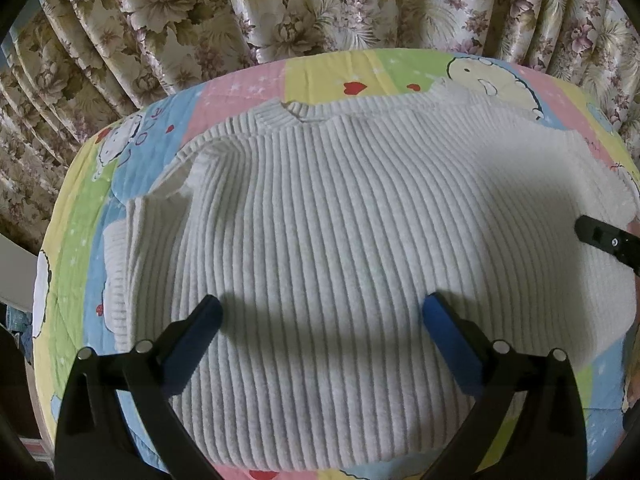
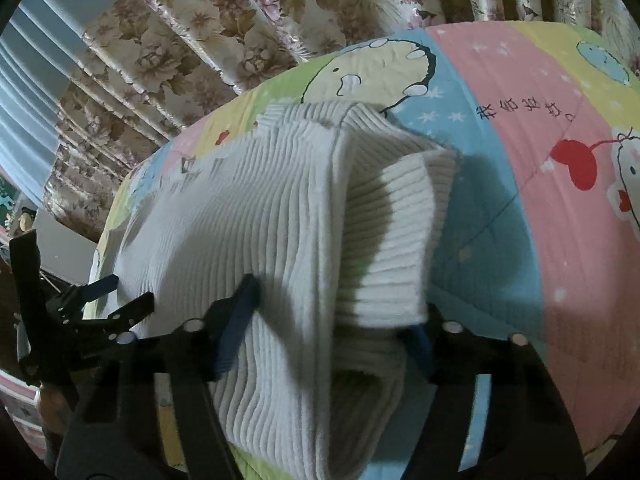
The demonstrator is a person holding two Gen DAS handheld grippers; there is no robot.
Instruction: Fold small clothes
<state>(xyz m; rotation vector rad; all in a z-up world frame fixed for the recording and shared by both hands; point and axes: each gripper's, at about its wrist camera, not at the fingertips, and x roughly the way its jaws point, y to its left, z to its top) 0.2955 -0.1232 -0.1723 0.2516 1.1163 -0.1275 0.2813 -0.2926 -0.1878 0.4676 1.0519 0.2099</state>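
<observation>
A white ribbed knit sweater (image 1: 340,240) lies on a colourful cartoon-print quilt (image 1: 240,88). My left gripper (image 1: 322,312) hovers open over the sweater's lower middle, its blue-padded fingers wide apart and empty. In the right wrist view the sweater's right side (image 2: 280,216) is folded over, with a cuffed sleeve (image 2: 392,248) lying on top. My right gripper (image 2: 340,312) is open, its jaws straddling the folded edge and sleeve cuff; the right finger is partly hidden by the cuff. The left gripper also shows at the left in the right wrist view (image 2: 116,292).
The quilt (image 2: 520,160) covers the whole work surface, with bare quilt to the right of the sweater. Floral curtains (image 1: 320,4) hang right behind the far edge. The right gripper's finger tip (image 1: 600,236) pokes in at the right edge of the left wrist view.
</observation>
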